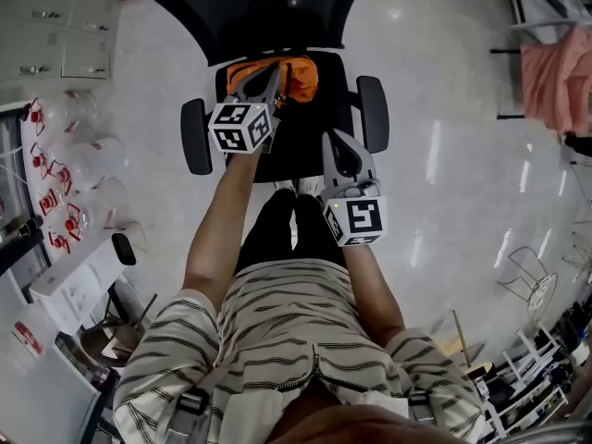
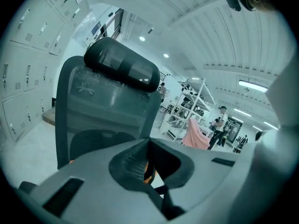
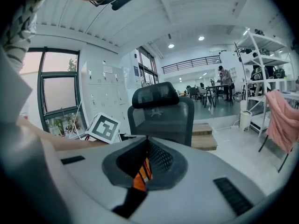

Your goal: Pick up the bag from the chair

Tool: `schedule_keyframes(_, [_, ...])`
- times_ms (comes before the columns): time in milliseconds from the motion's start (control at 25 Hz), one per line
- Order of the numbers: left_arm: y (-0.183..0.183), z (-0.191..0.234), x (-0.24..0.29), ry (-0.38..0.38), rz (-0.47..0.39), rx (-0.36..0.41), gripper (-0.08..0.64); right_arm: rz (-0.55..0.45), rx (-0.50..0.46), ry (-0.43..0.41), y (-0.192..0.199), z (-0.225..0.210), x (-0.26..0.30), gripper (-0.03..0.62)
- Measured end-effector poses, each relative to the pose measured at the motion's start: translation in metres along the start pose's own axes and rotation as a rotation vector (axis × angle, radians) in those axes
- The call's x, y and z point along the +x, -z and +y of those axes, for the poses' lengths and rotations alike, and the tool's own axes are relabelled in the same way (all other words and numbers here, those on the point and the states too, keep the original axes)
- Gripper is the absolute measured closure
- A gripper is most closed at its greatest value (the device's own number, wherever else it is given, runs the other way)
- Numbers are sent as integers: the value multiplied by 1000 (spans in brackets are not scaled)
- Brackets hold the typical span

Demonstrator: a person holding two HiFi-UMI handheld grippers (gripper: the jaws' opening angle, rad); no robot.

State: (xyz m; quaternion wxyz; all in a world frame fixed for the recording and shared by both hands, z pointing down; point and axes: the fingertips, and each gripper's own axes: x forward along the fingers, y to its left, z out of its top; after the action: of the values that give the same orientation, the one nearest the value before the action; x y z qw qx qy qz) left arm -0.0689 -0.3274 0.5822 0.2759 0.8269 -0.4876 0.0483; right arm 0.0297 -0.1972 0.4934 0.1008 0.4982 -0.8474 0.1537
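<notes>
While the orange bag (image 1: pixel 301 80) lies at the back of the chair (image 1: pixel 298 132) seat against the backrest, my left gripper (image 1: pixel 274 70) is over it, jaws together, and my right gripper (image 1: pixel 333 139), likewise closed on nothing, hangs above the seat's front.

Pale floor (image 1: pixel 444 81), chair (image 1: pixel 310 135), bag (image 1: pixel 298 77) seemingly on seat
</notes>
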Motion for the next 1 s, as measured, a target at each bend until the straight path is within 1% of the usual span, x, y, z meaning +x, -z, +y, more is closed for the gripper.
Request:
schedule_keyframes(240, [-8,-12,-15,3,-26,13,537,-22,-18,-8,-10,3,-8,574])
schedule_keyframes(680, [-24,-26,-34,10,-66,-3,537,-41,-40,-19,-19,9,-20,574])
schedule_keyframes(1000, [-35,-44,-46,26,-75,30,537,-72,-51,-10,-35,3,-24,574])
